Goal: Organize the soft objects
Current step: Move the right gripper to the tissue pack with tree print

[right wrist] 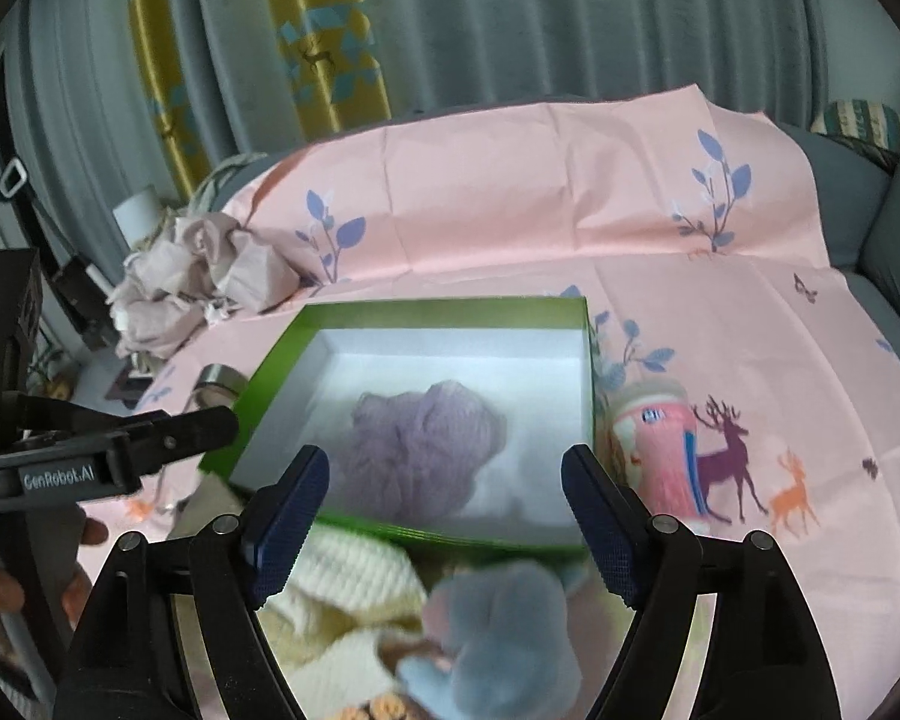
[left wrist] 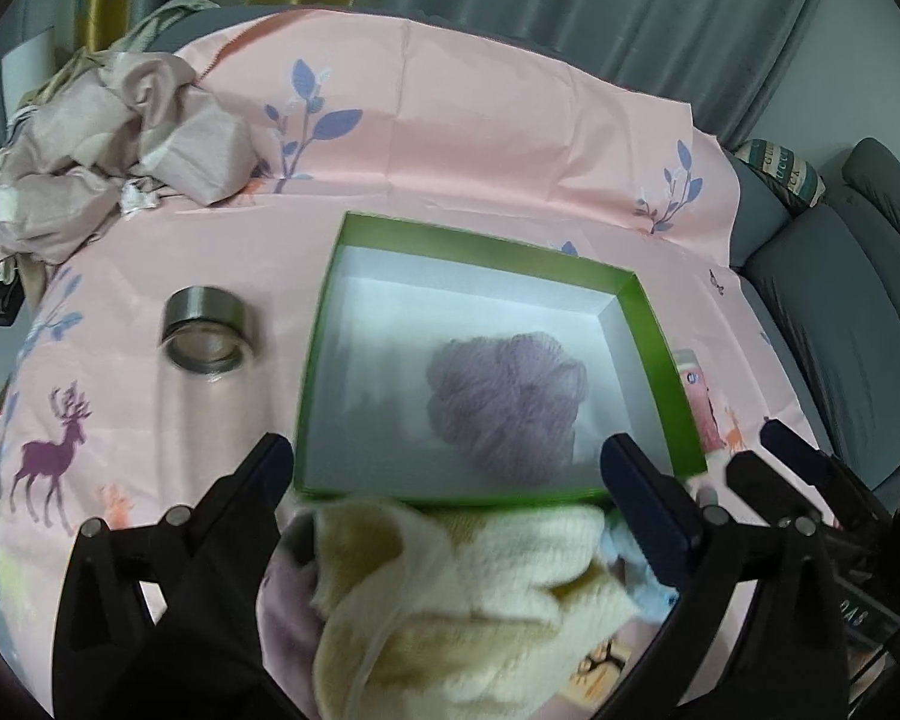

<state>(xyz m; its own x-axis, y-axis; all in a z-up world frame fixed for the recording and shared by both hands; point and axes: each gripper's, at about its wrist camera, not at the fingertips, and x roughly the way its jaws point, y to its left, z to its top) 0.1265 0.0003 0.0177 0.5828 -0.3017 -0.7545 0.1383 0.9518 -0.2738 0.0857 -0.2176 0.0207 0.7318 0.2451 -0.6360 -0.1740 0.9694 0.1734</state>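
Sorting: soft things go into the green box [left wrist: 648, 330], which sits on the pink cloth [left wrist: 480, 138]
Already inside: a purple yarn ball [left wrist: 507, 396] lies near the middle of the white floor of the box
Waiting: a cream knit piece [left wrist: 450, 594] and a fluffy blue toy [right wrist: 504, 618] lie on the cloth just in front of the near wall of the box
Left gripper [left wrist: 450, 480]: jaws spread wide, nothing pinched, with the cream knit below and between them
Right gripper [right wrist: 444, 510]: jaws also apart and empty, over the blue toy
Not soft: a metal ring [left wrist: 207, 330] left of the box and a pink cup [right wrist: 657, 450] on the right should stay out
Good way: I think it is best to come down over one soft thing, squeeze its fat middle, lift it clear above the green wall, then let go beside the yarn
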